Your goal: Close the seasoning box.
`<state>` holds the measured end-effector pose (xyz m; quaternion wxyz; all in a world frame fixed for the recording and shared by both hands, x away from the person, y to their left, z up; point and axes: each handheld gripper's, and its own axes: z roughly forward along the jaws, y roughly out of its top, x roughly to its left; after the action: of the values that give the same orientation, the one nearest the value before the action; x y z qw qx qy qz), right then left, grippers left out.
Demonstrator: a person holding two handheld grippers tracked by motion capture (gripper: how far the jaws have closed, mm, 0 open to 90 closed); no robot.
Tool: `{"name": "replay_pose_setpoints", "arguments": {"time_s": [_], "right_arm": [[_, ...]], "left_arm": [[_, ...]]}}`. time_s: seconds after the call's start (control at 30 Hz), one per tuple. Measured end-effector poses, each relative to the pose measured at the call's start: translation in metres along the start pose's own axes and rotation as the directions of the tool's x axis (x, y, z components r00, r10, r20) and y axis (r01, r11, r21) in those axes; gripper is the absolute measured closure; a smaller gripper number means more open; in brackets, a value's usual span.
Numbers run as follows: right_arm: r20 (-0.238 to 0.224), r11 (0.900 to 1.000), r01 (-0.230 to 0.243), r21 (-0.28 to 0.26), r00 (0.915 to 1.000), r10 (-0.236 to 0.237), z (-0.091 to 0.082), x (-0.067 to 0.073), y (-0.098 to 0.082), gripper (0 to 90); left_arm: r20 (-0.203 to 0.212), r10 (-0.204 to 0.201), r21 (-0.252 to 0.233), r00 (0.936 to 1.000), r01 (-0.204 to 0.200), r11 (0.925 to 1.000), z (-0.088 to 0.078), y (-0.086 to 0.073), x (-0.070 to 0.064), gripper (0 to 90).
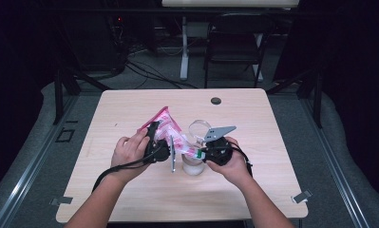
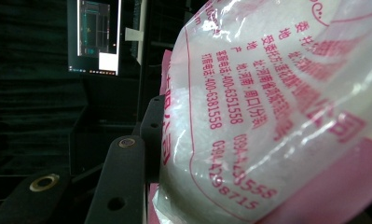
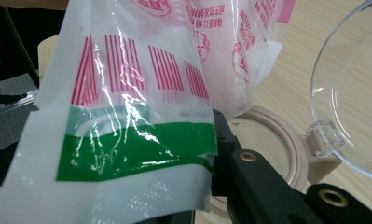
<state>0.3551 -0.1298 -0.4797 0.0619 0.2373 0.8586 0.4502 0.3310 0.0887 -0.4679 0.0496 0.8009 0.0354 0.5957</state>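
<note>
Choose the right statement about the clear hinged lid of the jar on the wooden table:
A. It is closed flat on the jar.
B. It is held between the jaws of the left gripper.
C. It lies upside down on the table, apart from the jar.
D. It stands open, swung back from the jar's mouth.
D: in the right gripper view the clear hinged lid tilts up on its hinge beside the open rim of the jar, with the pink and white plastic bag above it.

a clear plastic bag printed in pink lettering, with a green band at one corner, holds white grains and hangs tilted at the centre of the high view, above a round container whose clear hinged lid stands open just right of the bag.
</note>
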Motion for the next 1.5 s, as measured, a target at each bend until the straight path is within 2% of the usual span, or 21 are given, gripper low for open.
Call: {"name": "replay_pose_setpoints", "arguments": {"time_s": [0.63,1.33,1.5], "right_arm": [[-0.02,1.0,0.0,0.009,0.9998,0.001,0.001,-0.001,-0.0009,90.0],[0.008,0.999,-0.019,0.036,0.9998,0.019,0.0033,-0.0058,-0.0044,90.0],[0.013,0.999,-0.025,0.028,0.9996,0.025,0.0027,-0.0064,-0.0045,90.0]], "left_arm": [[-0.011,0.022,-0.006,0.9997,-0.022,0.9997,-0.0004,0.0019,0.0017,62.2],[-0.016,0.036,-0.013,0.9992,-0.037,0.9992,-0.0029,0.0074,0.001,62.3],[-0.024,0.035,-0.022,0.9991,-0.035,0.9991,-0.0038,0.0078,0.0012,62.3]]}}
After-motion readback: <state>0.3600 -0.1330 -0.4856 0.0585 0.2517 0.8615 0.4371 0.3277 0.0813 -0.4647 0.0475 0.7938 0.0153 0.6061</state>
